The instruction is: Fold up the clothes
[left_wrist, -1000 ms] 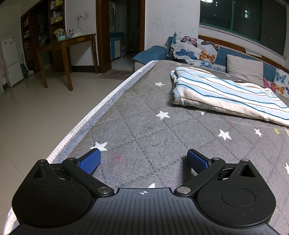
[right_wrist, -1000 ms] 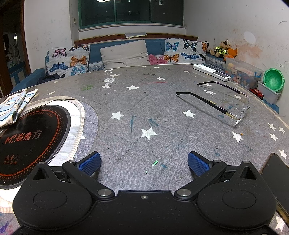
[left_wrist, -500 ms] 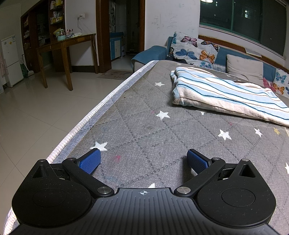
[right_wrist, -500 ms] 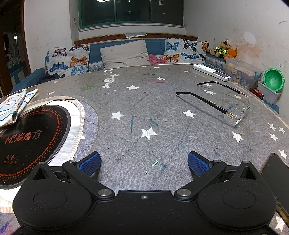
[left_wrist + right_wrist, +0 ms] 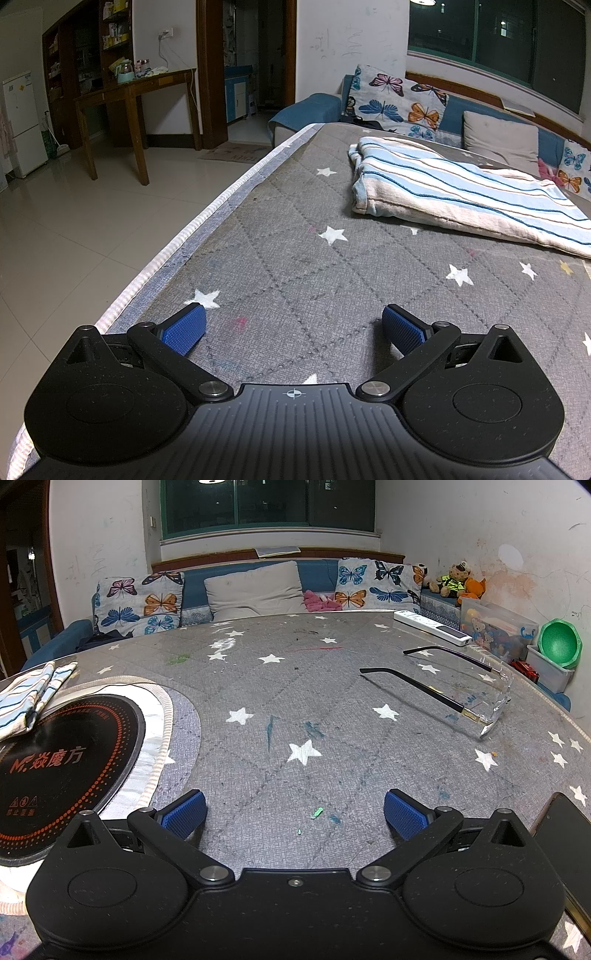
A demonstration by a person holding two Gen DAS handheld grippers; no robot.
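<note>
Nothing has changed over the last second: both views match the earlier frames, same framing, same pad spread. So no fold step is under way; I'd call this an idle pause, either before starting or after the last fold.

Table (image 5: 295,240), grey quilted cover with white stars, fills both views. On it, from the left wrist view, the cloth (image 5: 461,192), blue-and-white striped, lies in a flat layered bundle with its rounded folded edge toward the table's left border, well apart from the left gripper (image 5: 293,328). It looks folded at least once already; whether more folds are wanted I cannot tell. In the right wrist view only its corner shows at the far left, resting on the cooktop (image 5: 55,760) edge.

Left gripper: jaws spread wide, nothing between them, low over the bare cover near the table's edge. Right gripper (image 5: 295,808): also spread wide and empty, low over the cover just right of the cooktop.

Smaller stuff: glasses (image 5: 476,694) lying open, temples pointing away from the lenses; remote (image 5: 432,627) at the far edge; phone (image 5: 565,845) at the right rim.

Writing: cooktop reads "焱魔方" with a stylised "M" in front, plus three small warning triangles and a tiny line below, unreadable. Doormat (image 5: 236,153) on the floor has lettering, too small to read.
</note>
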